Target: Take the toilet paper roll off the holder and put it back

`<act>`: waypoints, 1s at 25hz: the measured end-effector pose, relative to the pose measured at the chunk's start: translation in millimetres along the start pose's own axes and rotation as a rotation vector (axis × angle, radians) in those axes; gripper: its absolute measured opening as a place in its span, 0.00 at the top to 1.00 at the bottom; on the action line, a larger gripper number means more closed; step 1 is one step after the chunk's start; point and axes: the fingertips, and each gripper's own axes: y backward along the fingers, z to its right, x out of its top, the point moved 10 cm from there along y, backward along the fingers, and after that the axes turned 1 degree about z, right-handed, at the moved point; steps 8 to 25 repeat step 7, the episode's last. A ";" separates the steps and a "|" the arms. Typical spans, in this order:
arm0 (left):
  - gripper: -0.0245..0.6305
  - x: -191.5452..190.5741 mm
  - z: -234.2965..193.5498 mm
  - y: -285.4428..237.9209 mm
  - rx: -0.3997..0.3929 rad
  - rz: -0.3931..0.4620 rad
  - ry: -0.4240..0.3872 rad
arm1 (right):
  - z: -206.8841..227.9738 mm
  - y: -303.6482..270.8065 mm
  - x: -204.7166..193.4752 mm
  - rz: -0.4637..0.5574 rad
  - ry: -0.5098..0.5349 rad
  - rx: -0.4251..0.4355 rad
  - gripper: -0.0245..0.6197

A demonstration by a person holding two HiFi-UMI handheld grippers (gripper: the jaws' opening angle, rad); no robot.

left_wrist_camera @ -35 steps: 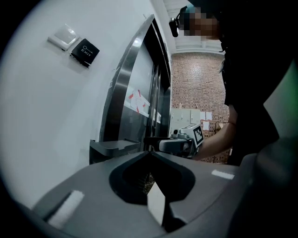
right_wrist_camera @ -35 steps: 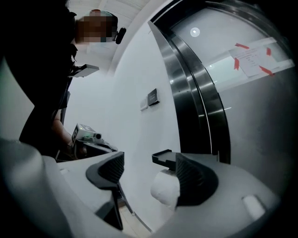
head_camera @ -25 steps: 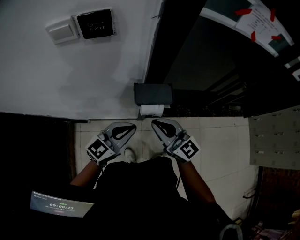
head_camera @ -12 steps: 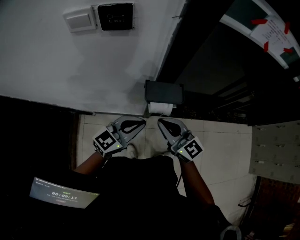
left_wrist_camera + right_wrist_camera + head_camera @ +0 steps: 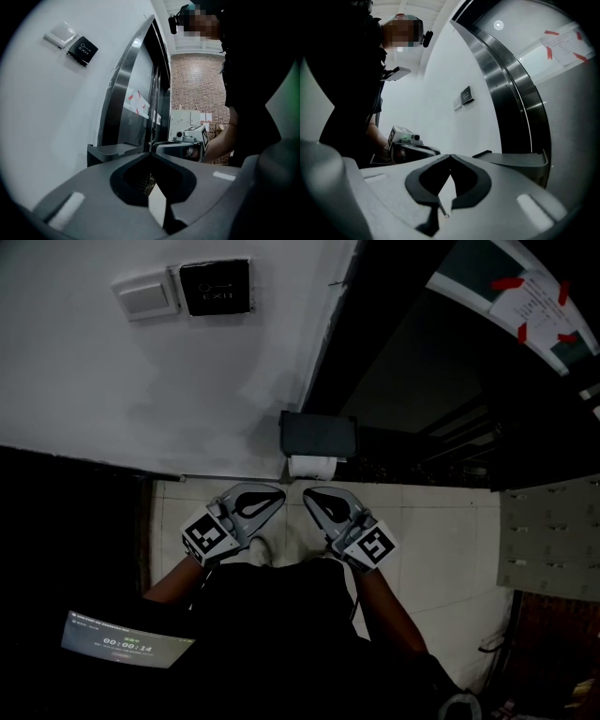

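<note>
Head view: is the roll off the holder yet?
No, the toilet paper roll sits under the black holder, and the left gripper and right gripper are both shut, empty and clear of it.

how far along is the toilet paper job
Nothing shows as done: the toilet paper roll sits in its holder. In hand: nothing; the left gripper and right gripper are both shut and empty, just short of the roll. Left: take it off, put it back.

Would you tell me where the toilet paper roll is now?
In the head view, the toilet paper roll sits near centre under the dark holder, just beyond the left gripper and right gripper.
</note>
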 end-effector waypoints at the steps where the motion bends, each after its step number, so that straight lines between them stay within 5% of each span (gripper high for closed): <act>1: 0.96 0.7 0.0 0.0 0.001 0.000 0.004 | -0.2 -0.5 -0.4 -0.001 -0.001 0.001 0.96; 25: 0.96 -6.2 4.5 0.8 0.010 0.005 0.000 | -2.3 2.1 -4.0 -0.003 -0.039 -0.007 0.96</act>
